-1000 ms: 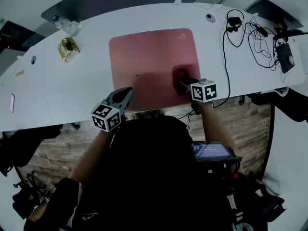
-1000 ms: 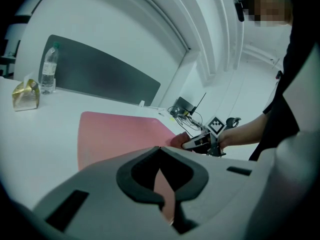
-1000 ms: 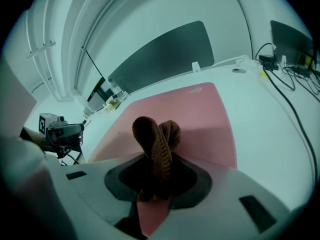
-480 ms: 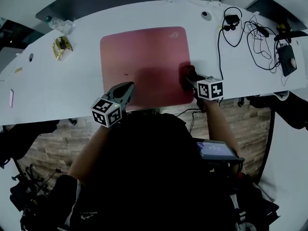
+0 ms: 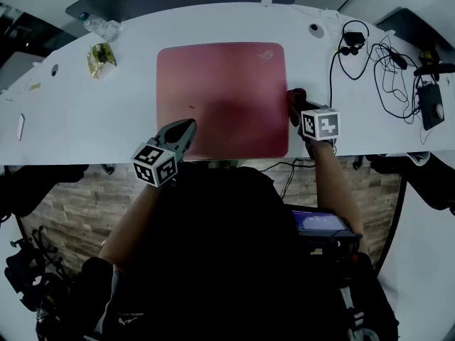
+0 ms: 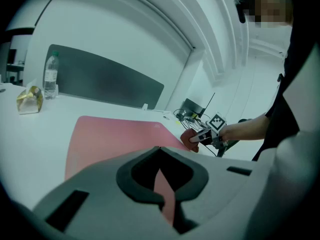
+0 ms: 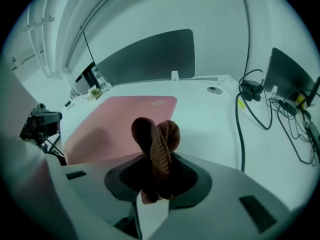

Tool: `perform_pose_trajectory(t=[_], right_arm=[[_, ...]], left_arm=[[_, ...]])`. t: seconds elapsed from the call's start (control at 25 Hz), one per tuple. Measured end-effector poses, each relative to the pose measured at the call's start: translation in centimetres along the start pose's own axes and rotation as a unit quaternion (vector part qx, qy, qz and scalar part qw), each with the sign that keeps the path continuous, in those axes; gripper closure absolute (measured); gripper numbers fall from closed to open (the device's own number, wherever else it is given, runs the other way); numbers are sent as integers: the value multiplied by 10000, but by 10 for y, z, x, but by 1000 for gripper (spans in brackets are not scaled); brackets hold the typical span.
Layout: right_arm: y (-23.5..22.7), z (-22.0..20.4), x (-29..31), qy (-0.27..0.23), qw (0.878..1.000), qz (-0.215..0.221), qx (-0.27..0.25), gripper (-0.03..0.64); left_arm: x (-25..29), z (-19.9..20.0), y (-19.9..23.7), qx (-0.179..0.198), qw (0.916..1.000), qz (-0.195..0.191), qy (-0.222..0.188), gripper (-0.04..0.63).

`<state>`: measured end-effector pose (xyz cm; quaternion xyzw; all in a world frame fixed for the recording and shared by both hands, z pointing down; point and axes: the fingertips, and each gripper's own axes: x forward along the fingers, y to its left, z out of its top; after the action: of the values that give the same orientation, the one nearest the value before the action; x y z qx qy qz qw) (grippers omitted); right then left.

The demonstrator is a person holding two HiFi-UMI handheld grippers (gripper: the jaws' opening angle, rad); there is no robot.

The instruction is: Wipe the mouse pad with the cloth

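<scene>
The pink mouse pad (image 5: pixel 220 98) lies flat in the middle of the white table (image 5: pixel 85 126). My right gripper (image 5: pixel 296 109) is shut on the dark red cloth (image 5: pixel 296 96), which is bunched at the pad's right edge, partly over the table. In the right gripper view the cloth (image 7: pixel 155 139) sticks up from the right gripper (image 7: pixel 157 176), with the pad (image 7: pixel 125 124) to its left. My left gripper (image 5: pixel 183 128) hangs over the pad's near left corner, shut with nothing in it. The left gripper view shows the left gripper (image 6: pixel 160 156), the pad (image 6: pixel 115 136) and the cloth (image 6: pixel 189 138) far right.
A water bottle (image 5: pixel 99 25) and a gold packet (image 5: pixel 102 57) stand at the table's back left. Tangled black cables (image 5: pixel 384 62) and a dark device (image 5: pixel 431 109) lie on the right. A dark screen panel runs behind the table. The table's near edge lies just below the pad.
My right gripper has carried the cloth rightward across the pad, from its lower right area to its right edge. The left gripper has stayed in place.
</scene>
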<state>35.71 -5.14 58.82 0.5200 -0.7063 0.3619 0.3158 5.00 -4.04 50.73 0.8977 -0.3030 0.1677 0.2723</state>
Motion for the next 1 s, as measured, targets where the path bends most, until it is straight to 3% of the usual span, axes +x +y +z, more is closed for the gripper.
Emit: perform_pose_trajectory(t=[0.2, 0.4, 1.0], right_arm=[[7, 5, 13, 100, 9997, -73, -198, 493], [18, 9, 15, 57, 9999, 142, 31, 495], [92, 27, 44, 231, 9991, 344, -117, 497]], left_arm=[[-16, 0, 10, -110, 9995, 282, -121, 586], [-28, -7, 12, -214, 9988, 412, -175, 588], [-64, -14, 52, -391, 9983, 339, -276, 586]])
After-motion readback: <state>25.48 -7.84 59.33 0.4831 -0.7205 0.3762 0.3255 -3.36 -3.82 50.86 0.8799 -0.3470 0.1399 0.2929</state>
